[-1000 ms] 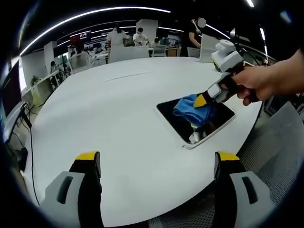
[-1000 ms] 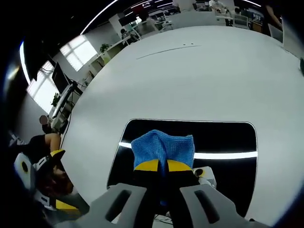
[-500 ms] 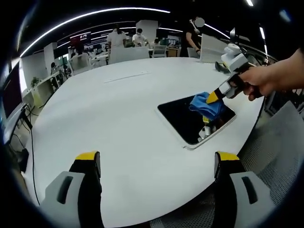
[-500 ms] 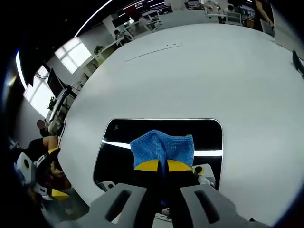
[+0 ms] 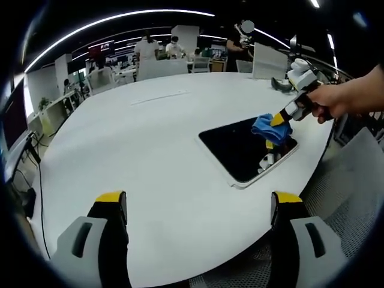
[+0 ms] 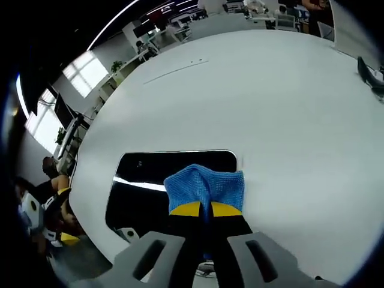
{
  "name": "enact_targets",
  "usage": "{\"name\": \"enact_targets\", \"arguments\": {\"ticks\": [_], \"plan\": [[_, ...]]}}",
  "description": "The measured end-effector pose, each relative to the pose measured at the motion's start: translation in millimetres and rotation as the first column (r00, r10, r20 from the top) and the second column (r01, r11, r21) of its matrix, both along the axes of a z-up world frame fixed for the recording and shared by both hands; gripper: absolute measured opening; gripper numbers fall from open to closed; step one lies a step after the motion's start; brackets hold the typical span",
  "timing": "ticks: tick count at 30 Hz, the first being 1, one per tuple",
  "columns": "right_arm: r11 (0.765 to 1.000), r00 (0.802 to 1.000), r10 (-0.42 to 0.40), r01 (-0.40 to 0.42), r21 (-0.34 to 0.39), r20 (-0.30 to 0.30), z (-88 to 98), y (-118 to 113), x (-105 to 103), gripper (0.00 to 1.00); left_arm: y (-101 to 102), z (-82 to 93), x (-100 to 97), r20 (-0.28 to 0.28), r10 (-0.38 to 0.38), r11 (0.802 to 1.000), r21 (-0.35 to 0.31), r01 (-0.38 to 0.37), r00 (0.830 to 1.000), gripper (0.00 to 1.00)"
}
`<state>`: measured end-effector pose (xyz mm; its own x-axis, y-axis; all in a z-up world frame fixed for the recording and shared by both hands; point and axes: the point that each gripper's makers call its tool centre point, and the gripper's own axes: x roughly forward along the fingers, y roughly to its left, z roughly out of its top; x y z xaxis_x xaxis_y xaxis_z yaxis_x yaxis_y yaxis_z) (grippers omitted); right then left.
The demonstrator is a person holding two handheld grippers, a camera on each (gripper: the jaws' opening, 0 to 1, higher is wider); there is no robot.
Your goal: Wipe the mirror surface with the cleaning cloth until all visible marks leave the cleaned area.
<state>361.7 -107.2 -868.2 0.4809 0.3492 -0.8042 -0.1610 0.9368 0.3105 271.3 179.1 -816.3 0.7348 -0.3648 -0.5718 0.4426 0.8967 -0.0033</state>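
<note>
My right tool (image 6: 201,209) pinching blue cleaning cloth (image 6: 206,186), cloth pressed at mirror (image 5: 243,150) edge, far corner in left gripper view. Mirror lies flat on white worktop (image 5: 138,138) near its rim. My left tool (image 5: 198,201) spread wide, holding nothing, hovering over worktop edge.

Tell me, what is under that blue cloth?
The blue cloth, pinched in the right gripper, lies over the far end of the dark mirror on the white table. Any marks on the glass beneath the cloth are covered.
</note>
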Motion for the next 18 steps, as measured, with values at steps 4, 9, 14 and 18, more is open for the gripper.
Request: {"name": "enact_targets", "arguments": {"ticks": [4,9,14,18], "plan": [[0.998,1.000,0.015,-0.015,-0.054,0.005,0.8,-12,-2,0.00,0,1.7,0.6,0.007,0.003,1.000,-0.004,-0.003,1.000,0.99],[0.999,1.000,-0.006,0.007,-0.049,0.012,0.9,-15,-4,0.00,-2,1.4,0.1,0.005,-0.008,1.000,-0.007,0.008,1.000,0.99],[0.997,1.000,0.004,-0.002,-0.075,0.026,0.6,-15,-3,0.00,-1,1.5,0.2,0.003,0.000,1.000,-0.009,0.000,1.000,0.99],[0.997,1.000,0.000,0.002,-0.077,0.022,1.0,-15,-3,0.00,-2,1.5,0.2,0.002,-0.001,1.000,-0.011,0.001,1.000,0.99]]}}
